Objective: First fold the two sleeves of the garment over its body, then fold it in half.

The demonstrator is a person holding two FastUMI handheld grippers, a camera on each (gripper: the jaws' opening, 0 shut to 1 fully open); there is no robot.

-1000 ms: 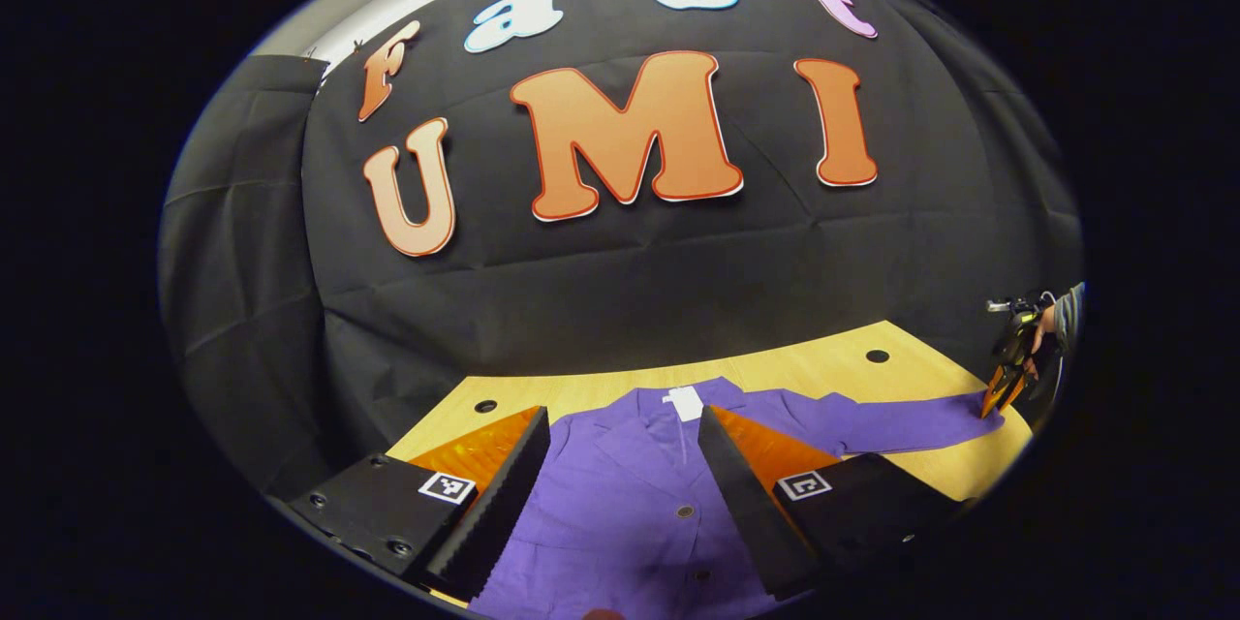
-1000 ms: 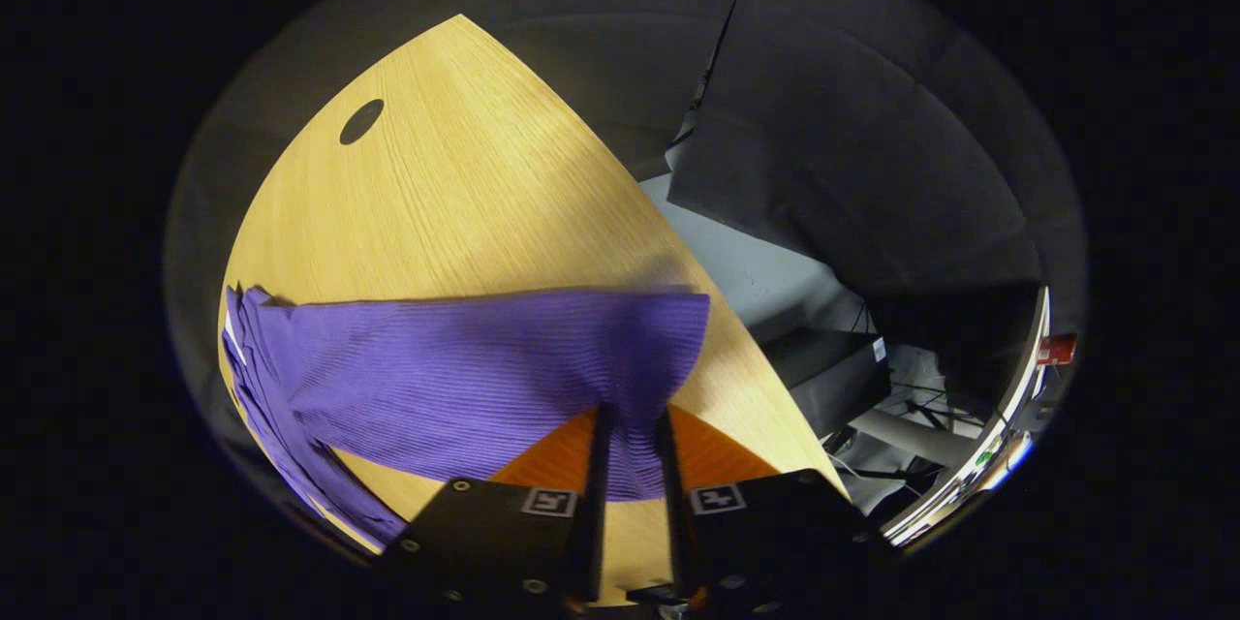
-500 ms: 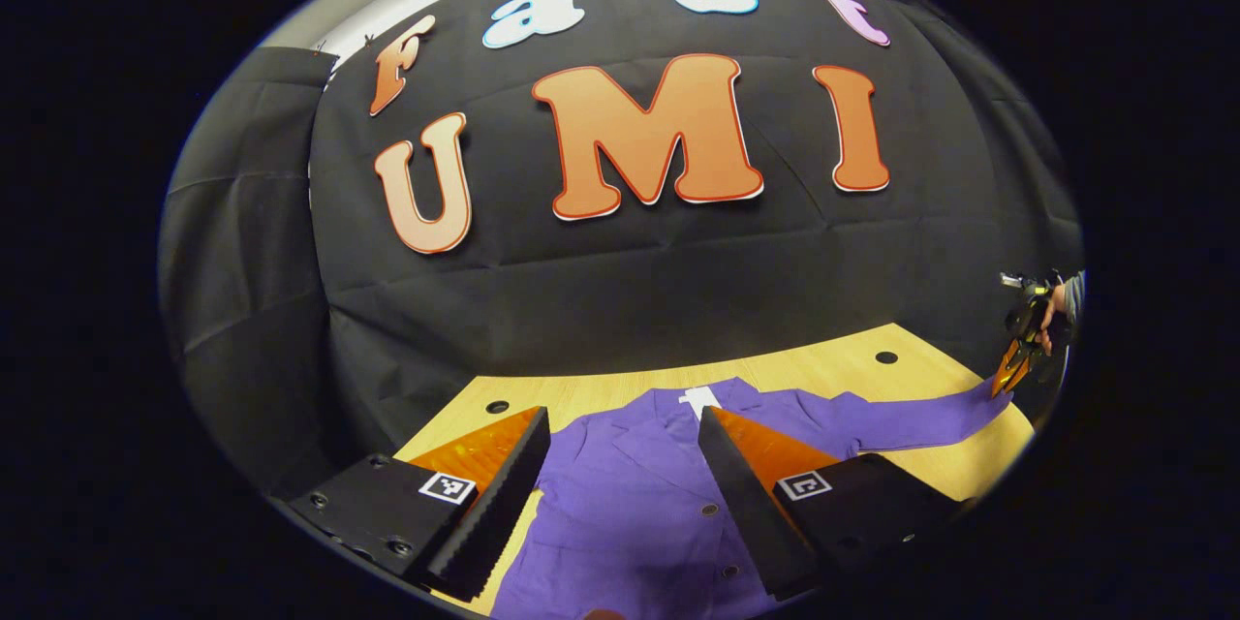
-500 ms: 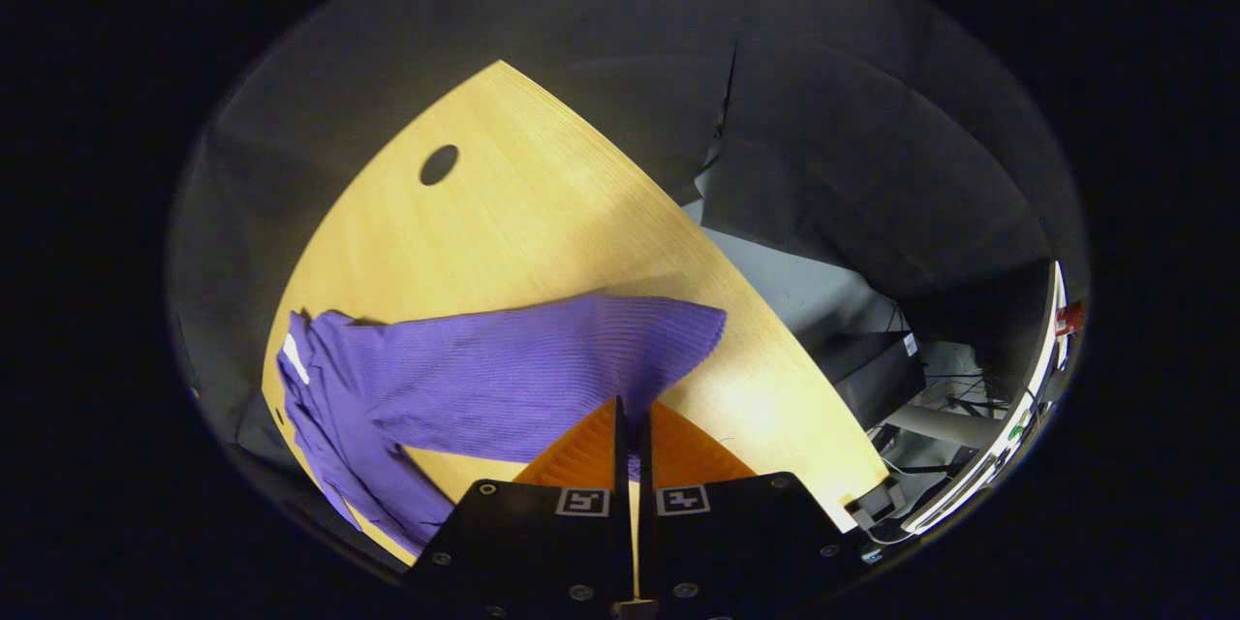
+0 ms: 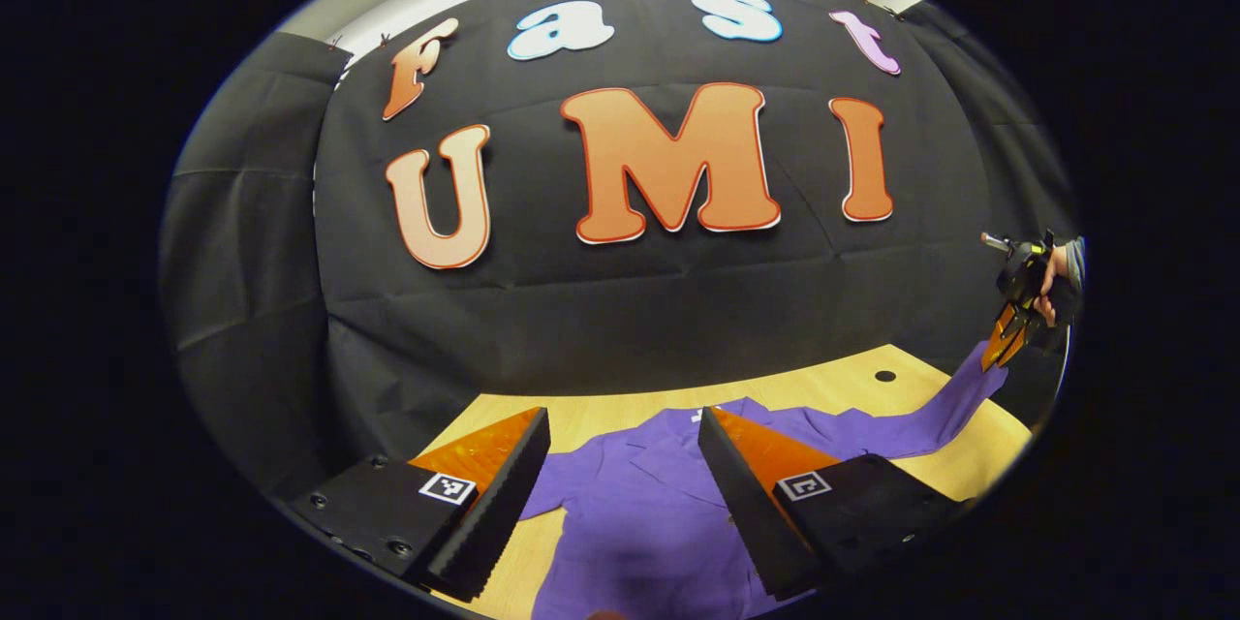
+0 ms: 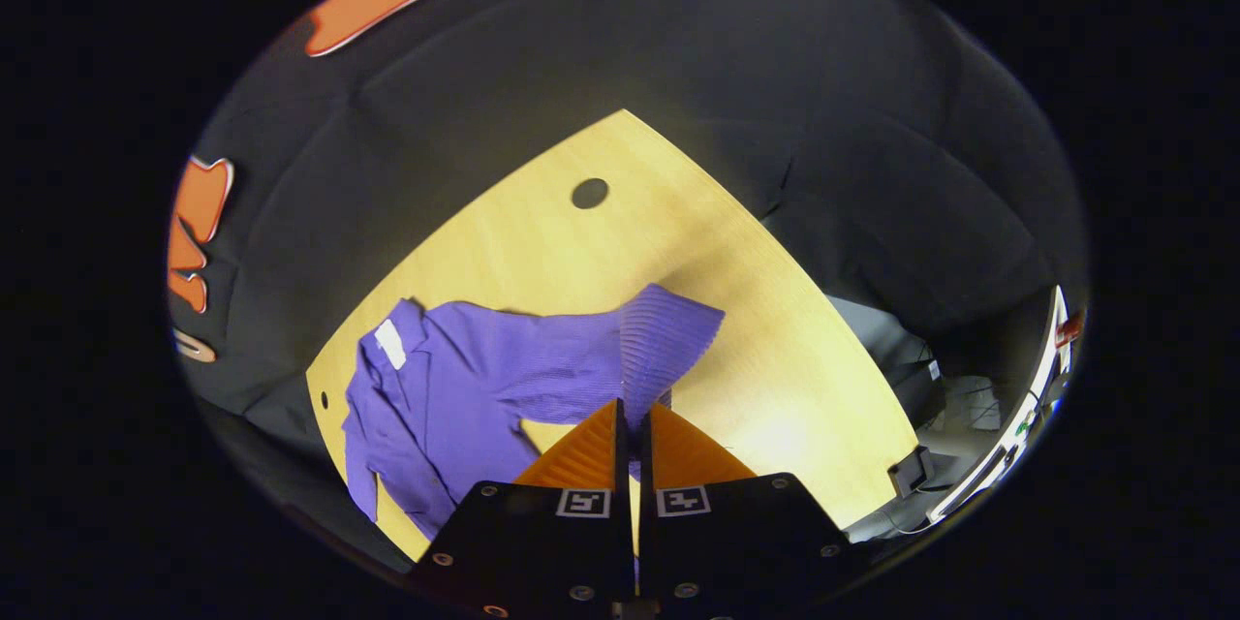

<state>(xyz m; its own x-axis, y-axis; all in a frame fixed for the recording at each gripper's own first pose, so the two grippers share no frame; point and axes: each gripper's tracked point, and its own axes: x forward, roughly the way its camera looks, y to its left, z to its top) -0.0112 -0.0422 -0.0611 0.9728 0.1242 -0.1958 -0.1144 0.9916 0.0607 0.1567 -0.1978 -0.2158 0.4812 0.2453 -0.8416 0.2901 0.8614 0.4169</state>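
Cuff (image 6: 647, 349) of the purple garment (image 6: 455, 387) is pinched in the right tool (image 6: 635, 421) above the counter (image 6: 775, 339), left tool (image 5: 620, 475) spread over the body; thin grip risks slipping mid-fold.

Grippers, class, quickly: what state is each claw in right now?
Left claw: open, holding nothing, above the purple garment.
Right claw: closed on the garment's sleeve, lifted off the table.
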